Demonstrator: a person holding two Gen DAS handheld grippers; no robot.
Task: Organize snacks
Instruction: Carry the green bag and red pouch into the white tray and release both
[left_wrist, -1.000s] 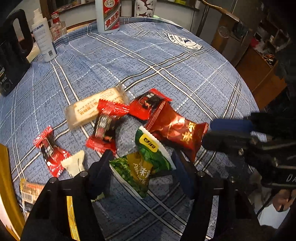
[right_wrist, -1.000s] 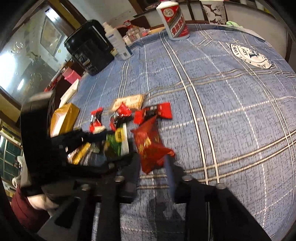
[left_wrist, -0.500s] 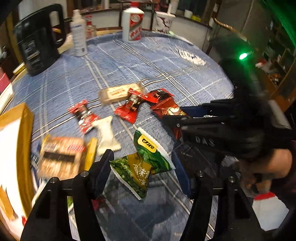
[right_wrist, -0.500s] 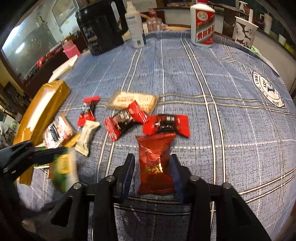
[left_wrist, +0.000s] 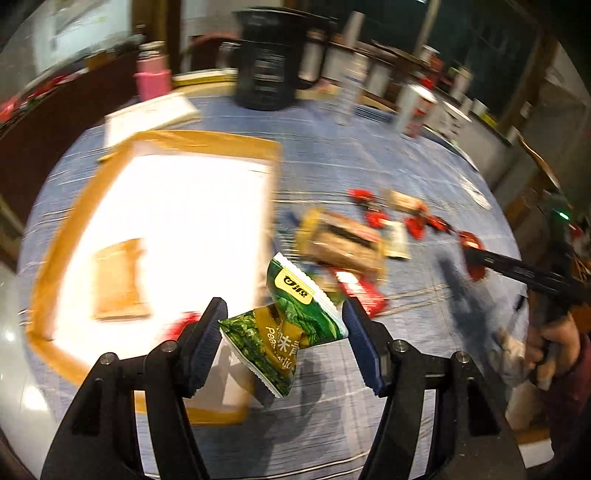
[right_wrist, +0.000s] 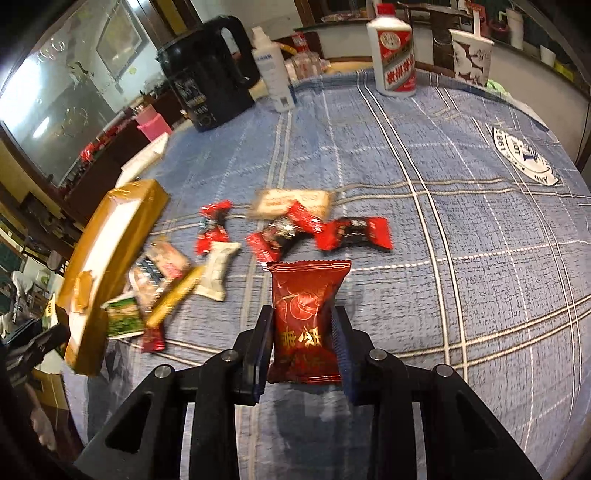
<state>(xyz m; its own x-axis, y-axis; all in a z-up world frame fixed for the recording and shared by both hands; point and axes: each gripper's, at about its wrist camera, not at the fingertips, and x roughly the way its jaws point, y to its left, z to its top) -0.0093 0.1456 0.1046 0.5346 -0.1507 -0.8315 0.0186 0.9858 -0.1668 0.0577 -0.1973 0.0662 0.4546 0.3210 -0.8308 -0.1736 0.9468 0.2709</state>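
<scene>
Blue plaid cloth (right_wrist: 424, 229) covers the round table.

Left gripper (left_wrist: 282, 325): jaws grip a green snack packet (left_wrist: 286, 326), pads pressing on its two sides. The packet is crumpled and held in the air above the table, just at the near right corner of a brown cardboard box (left_wrist: 66, 236). The box's white inside is overexposed; a tan flat piece (left_wrist: 118, 280) lies in it. This view is motion-blurred.

Right gripper (right_wrist: 301, 341): jaws are closing on a dark red snack packet (right_wrist: 306, 314), which stands between the pads with both pads against its sides. Its upper end sticks out ahead of the fingertips, over the cloth.

Loose snacks on the table beyond the red packet:
- three red-and-black wrapped candies (right_wrist: 352, 232), close together
- a beige flat packet (right_wrist: 291, 201) behind them, one candy overlapping its edge
- a white packet (right_wrist: 218, 273) to the left
- a tan-and-gold packet (right_wrist: 162, 273) beside the box, another green packet (right_wrist: 123, 317) touching it

Far side of the table: a black kettle (right_wrist: 207, 74), a white pump bottle (right_wrist: 273, 74), a white bottle with red label (right_wrist: 393, 51), a paper cup (right_wrist: 472, 55), a pink container (right_wrist: 153, 123).

In the left view a hand (left_wrist: 550, 347) holds the right gripper's handle at the right edge.
</scene>
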